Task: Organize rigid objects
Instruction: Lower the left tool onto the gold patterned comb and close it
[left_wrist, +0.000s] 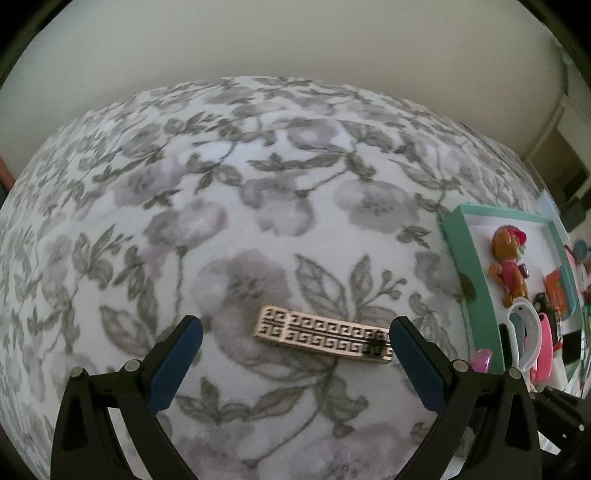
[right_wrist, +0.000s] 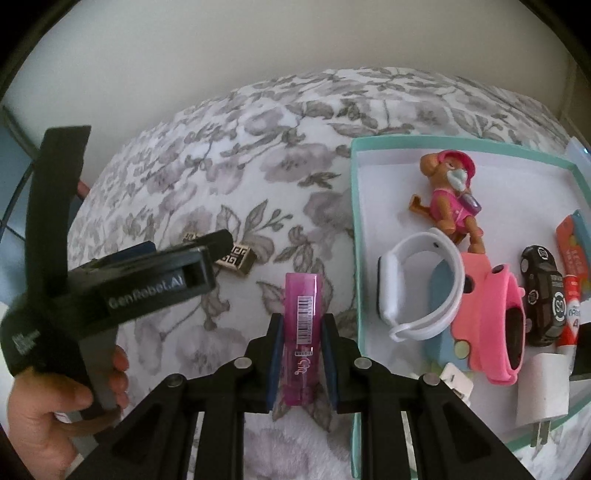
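Between the spread left tongs (left_wrist: 295, 328) lies a patterned bar (left_wrist: 325, 334); only the right view shows right tongs (right_wrist: 301, 325) clamping a pink tube (right_wrist: 301, 332).

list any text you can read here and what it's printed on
"GenRobot.AI": side of the left hand-held gripper.
Pink tube in the right hand-held gripper: barcode digits and script logo, too blurred to read.
Black toy car: round emblems, unreadable.
Red-and-white tube: print too small.

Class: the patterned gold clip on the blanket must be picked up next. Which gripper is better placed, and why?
Left. The left gripper is open with the gold clip lying between its fingers; the right gripper is shut on a pink tube.
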